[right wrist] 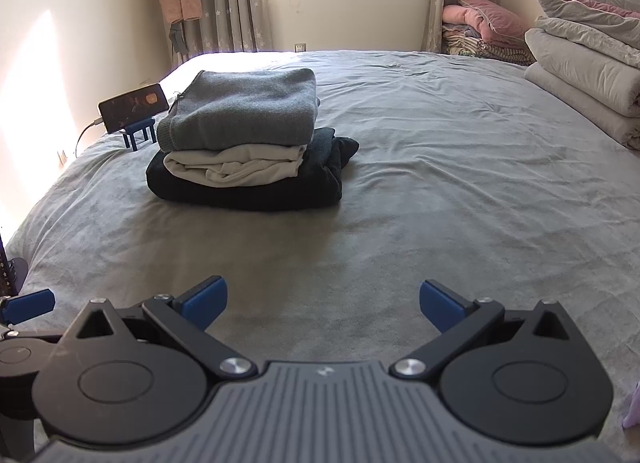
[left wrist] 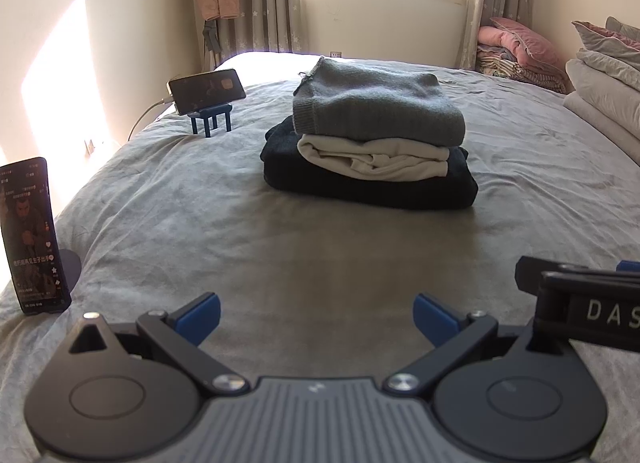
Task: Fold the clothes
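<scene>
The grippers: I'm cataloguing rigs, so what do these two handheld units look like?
Both match. The left gripper and right gripper each have blue finger pads on black linkage arms with silver pivot bolts, two round black housings and a ribbed grey centre plate. The right unit's side carries white letters "DAS". No cables, hands or sleeves show.

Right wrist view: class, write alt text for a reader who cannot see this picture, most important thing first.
A stack of three folded clothes, a grey sweater on a cream garment on a dark garment, sits on a grey bed. The open right gripper hovers empty in the foreground. A phone on a blue stand sits behind the stack.
</scene>
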Action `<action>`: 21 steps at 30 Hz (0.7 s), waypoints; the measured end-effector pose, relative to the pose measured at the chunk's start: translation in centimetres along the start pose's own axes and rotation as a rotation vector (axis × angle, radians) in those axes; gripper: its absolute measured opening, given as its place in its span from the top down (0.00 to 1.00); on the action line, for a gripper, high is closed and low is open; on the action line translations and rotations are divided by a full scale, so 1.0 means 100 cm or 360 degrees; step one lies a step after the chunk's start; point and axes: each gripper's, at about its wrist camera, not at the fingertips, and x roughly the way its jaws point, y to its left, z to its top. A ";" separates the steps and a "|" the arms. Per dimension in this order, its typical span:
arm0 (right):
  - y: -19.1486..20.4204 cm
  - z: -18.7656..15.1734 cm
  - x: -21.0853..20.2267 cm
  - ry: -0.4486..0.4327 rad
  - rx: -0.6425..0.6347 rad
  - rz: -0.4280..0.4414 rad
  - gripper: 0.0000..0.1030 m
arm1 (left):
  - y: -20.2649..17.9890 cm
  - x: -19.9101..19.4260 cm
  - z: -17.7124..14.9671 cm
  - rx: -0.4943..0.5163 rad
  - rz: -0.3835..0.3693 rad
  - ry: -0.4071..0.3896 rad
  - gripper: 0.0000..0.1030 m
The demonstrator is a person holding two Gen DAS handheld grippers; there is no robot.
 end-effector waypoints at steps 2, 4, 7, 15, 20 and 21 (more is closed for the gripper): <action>0.000 0.000 0.000 -0.0002 0.0000 0.0000 0.00 | 0.000 0.000 0.000 0.0000 0.0000 -0.0001 0.00; 0.000 0.000 0.000 -0.0002 -0.0002 0.0000 0.00 | 0.000 0.000 0.000 0.0000 -0.0001 -0.0001 0.00; 0.001 0.000 0.000 -0.0001 -0.0007 -0.0004 0.00 | 0.001 0.000 0.000 -0.0001 -0.0003 0.0000 0.00; 0.002 0.000 0.000 0.0004 -0.0014 -0.0003 0.00 | 0.002 0.001 0.000 0.0001 -0.0003 0.0006 0.00; 0.003 0.000 0.000 0.0005 -0.0019 -0.0002 0.00 | 0.003 0.001 0.000 0.0001 -0.0004 0.0007 0.00; 0.003 0.000 -0.001 0.0005 -0.0021 -0.0003 0.00 | 0.003 0.001 0.000 0.0000 -0.0004 0.0006 0.00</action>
